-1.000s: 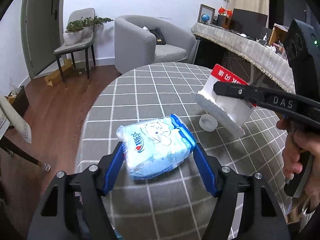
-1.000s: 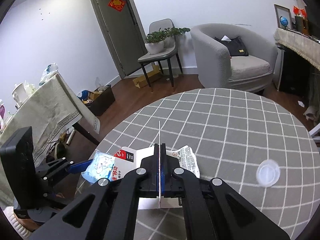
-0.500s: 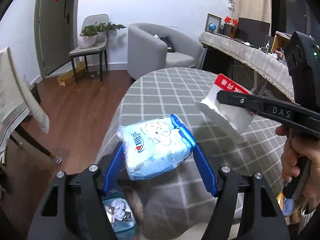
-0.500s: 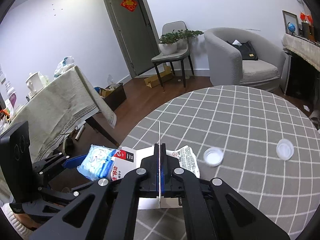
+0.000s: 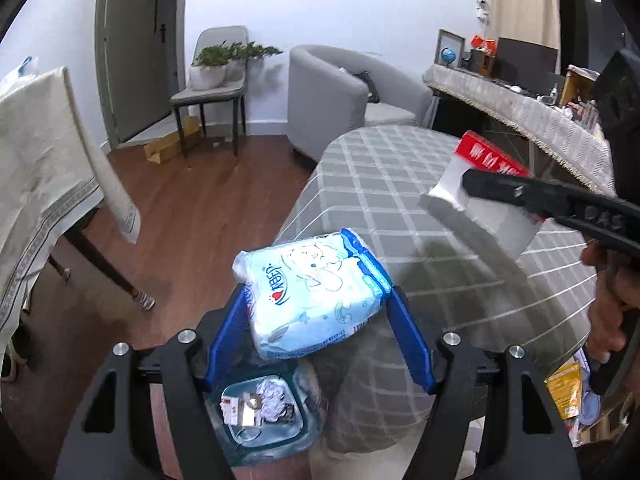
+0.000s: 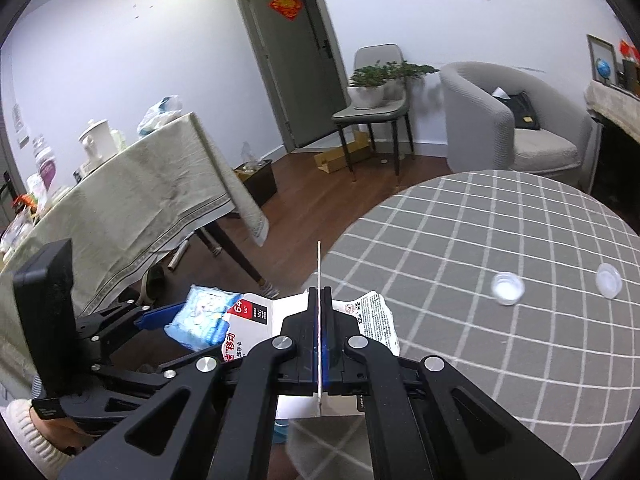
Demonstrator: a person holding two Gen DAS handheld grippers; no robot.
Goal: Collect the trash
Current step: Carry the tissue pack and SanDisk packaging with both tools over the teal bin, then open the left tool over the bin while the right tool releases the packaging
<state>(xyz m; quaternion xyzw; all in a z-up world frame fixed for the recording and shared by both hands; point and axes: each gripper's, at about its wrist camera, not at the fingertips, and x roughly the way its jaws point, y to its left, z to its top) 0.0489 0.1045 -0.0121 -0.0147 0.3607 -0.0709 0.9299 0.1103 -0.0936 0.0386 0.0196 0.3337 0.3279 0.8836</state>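
Left gripper (image 5: pixel 318 344) is clamped on the blue-and-white tissue pack (image 5: pixel 312 298), blue pads pressed on both its sides, jaws spread wide to fit it. The pack is in the air past the edge of the round table with the grey checked cloth (image 5: pixel 400 184), directly above a translucent blue trash bin (image 5: pixel 264 416) on the wood floor; the bin already has crumpled paper and small scraps in it. Right gripper (image 6: pixel 320 344) – jaws pressed together, pinching a flattened white carton with red print (image 6: pixel 256 332) by a thin flap that stands edge-on between the pads. From the left camera the carton (image 5: pixel 480 196) hangs over the tabletop near its edge, just right of the pack and not touching it. Two small clear plastic cups (image 6: pixel 507 288) sit on the cloth well away from both grippers, near each other, upright or not I can't tell. A hand (image 5: pixel 608 308) holds the right gripper's handle at the frame edge.
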